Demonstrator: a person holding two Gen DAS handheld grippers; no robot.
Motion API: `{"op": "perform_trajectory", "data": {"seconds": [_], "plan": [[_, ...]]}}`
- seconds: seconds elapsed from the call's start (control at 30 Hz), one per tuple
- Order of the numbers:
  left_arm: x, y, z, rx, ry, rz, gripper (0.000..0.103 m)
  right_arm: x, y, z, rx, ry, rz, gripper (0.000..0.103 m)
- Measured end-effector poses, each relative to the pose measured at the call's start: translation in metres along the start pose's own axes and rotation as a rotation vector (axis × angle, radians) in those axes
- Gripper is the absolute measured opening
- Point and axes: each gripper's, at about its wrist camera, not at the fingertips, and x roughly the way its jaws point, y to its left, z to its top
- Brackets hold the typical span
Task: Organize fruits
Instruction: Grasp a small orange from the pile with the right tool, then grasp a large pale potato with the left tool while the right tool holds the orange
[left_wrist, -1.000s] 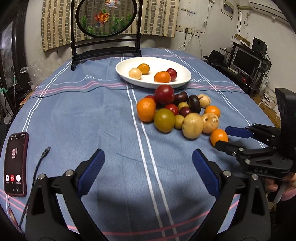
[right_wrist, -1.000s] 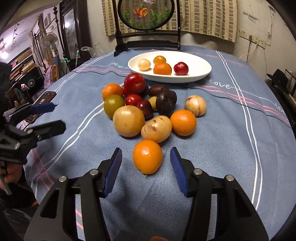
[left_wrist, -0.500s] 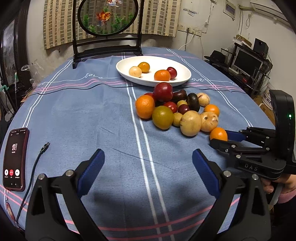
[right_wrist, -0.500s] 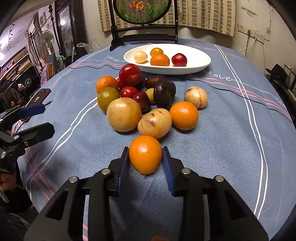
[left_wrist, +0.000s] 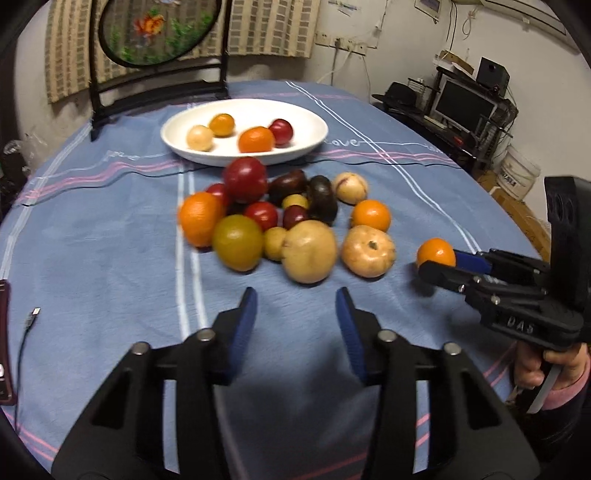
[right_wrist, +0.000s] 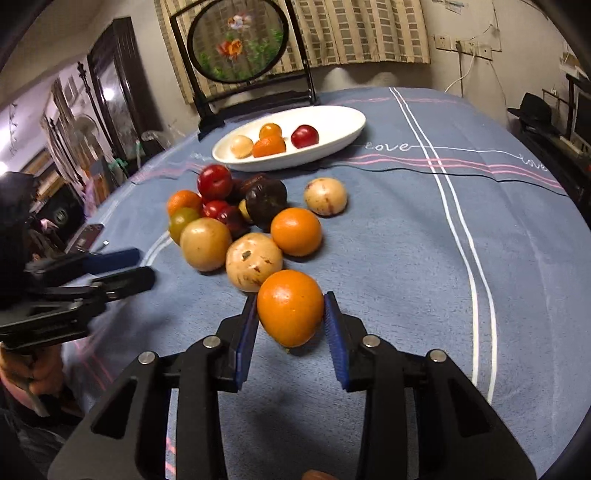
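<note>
My right gripper (right_wrist: 290, 299) is shut on an orange (right_wrist: 290, 308), its blue pads pressing both sides just in front of the fruit pile. The left wrist view shows the same orange (left_wrist: 435, 251) in the right gripper (left_wrist: 439, 260), off to the right of the pile. My left gripper (left_wrist: 296, 295) is closing with nothing between its jaws, and it points at a tan fruit (left_wrist: 310, 251) in the pile. Behind the pile, a white plate (left_wrist: 310, 144) holds several fruits.
A phone (left_wrist: 3, 339) and a cable end (left_wrist: 31, 317) lie at the table's left edge. Behind the plate stands a round painted screen (left_wrist: 159, 33) on a dark frame. A monitor shelf (left_wrist: 465, 107) is beyond the right edge. A hand (left_wrist: 532, 369) grips the right gripper's handle.
The right jaws closed on the orange and carried it away from the pile. The left jaws narrowed from wide apart, and the left gripper moved closer to the fruit.
</note>
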Motion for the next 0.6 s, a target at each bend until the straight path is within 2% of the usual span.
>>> {"op": "perform_trajectory", "data": {"seconds": [0.27, 0.6], "plan": [[0.021, -0.02, 0.013, 0.092, 0.022, 0.084, 0.043, -0.005, -0.002, 0.0, 0.01, -0.027, 0.041, 0.036], [0.042, -0.027, 0.025, 0.134, 0.057, 0.119, 0.043, -0.008, -0.003, -0.001, 0.014, -0.046, 0.077, 0.036]]}}
